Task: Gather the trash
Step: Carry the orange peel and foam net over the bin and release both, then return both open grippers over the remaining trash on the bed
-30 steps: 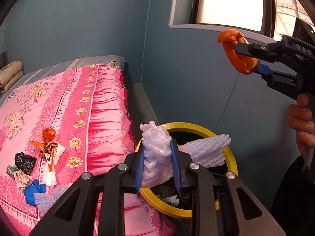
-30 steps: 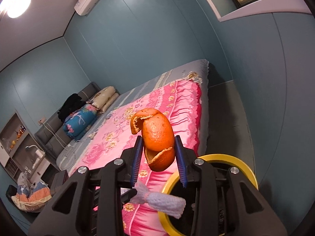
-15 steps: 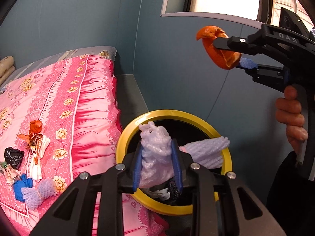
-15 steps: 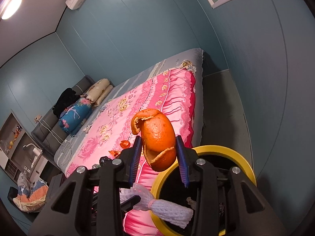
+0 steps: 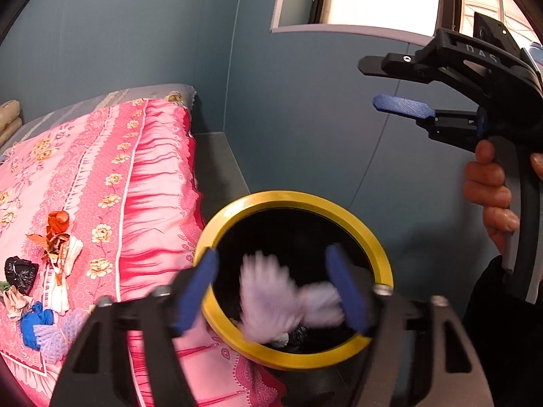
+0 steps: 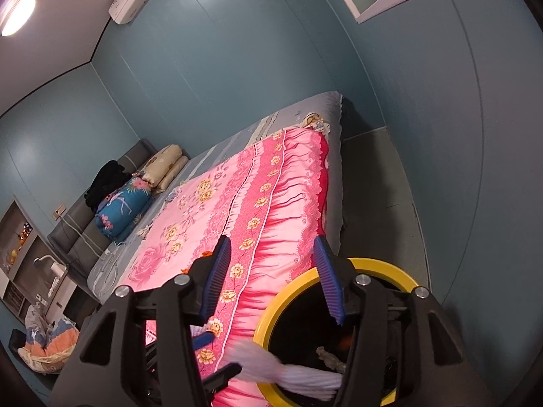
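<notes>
Pink floral bedspread (image 5: 101, 183) fills the left of the scene; a yellow-rimmed bin (image 5: 380, 257) stands on the floor just beside its right edge. Left gripper (image 5: 271, 291) hovers above the bin mouth, fingers spread apart and empty; a blurred white foam net (image 5: 271, 302) lies between them over the opening, apparently falling free. Right gripper (image 5: 383, 84) is higher and to the right, fingers likewise parted and empty. Remaining trash (image 5: 44, 271) lies clustered on the bedspread's near left. Risks: the light net could catch the near rim and slide to the floor; the next reach could snag the bedspread's folds.
</notes>
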